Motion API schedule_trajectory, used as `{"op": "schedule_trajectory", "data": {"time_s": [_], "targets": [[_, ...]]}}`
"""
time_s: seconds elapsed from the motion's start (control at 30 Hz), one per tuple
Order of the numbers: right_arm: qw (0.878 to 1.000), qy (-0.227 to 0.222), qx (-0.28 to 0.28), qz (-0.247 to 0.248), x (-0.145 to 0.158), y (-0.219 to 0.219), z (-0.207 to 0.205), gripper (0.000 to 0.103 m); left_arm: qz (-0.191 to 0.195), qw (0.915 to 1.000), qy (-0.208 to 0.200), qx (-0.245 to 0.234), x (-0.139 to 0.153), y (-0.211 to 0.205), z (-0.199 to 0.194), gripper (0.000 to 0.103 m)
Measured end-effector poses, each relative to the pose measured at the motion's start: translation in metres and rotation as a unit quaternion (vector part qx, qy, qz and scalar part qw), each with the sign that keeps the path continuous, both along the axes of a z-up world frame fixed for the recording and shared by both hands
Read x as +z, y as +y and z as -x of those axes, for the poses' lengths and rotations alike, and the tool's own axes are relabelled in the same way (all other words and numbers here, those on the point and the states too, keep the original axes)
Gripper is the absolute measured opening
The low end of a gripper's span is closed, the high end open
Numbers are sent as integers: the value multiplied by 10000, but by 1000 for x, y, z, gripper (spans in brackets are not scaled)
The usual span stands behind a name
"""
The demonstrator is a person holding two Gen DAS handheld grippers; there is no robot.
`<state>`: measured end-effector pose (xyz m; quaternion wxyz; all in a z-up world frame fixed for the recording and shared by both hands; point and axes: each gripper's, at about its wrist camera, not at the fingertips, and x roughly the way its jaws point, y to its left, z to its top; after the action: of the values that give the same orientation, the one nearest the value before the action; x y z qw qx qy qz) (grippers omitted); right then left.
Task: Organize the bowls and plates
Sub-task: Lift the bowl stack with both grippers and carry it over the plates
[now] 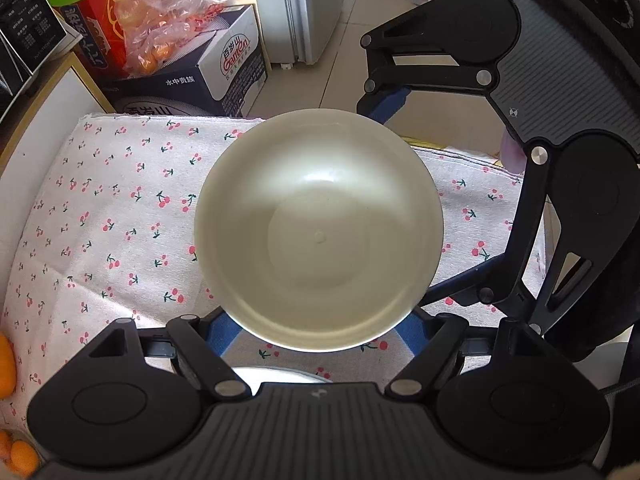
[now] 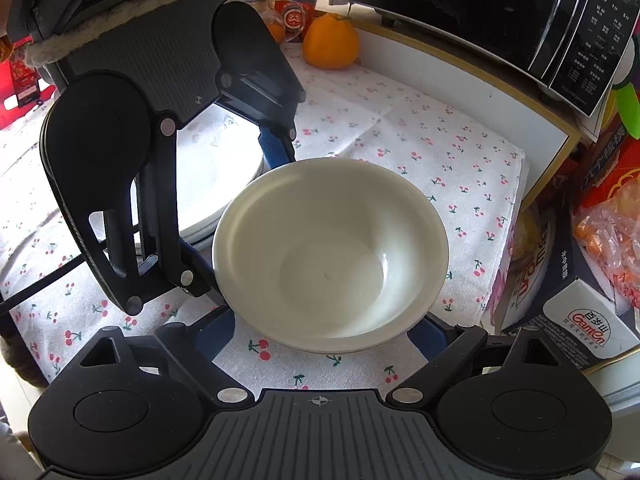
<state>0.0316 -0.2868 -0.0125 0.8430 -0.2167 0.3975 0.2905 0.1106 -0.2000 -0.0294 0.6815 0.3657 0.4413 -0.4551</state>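
A white bowl [image 1: 318,236] sits upright between both pairs of blue fingers, above the cherry-print cloth [image 1: 112,208]. My left gripper [image 1: 320,332] has its jaws spread either side of the bowl's near rim. My right gripper [image 2: 324,328] stands the same way around the bowl [image 2: 330,256]. Whether the pads touch the bowl I cannot tell. The right gripper also shows in the left wrist view [image 1: 404,208], straddling the bowl. The left gripper shows in the right wrist view [image 2: 240,216] beside a stack of white plates [image 2: 212,184]. A plate rim [image 1: 276,374] shows under my left gripper.
A microwave [image 2: 520,16] stands on a raised shelf at the back. An orange [image 2: 330,42] and cups sit by it. Printed boxes [image 1: 192,72] and a bag of oranges [image 1: 168,16] stand past the table's edge. More oranges [image 1: 6,364] lie at the left.
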Motion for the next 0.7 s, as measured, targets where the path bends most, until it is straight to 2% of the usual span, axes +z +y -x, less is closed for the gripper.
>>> {"op": "schedule_trajectory", "data": {"time_s": [0.37,0.7], "targets": [[9986,-237,385,-273,36,33,9,94,-43,9989,-273,375,32,44,17,77],[9949,-76,974,-245,27,103,4,94,-261,9960,-202,836,22,98,27,76]]}}
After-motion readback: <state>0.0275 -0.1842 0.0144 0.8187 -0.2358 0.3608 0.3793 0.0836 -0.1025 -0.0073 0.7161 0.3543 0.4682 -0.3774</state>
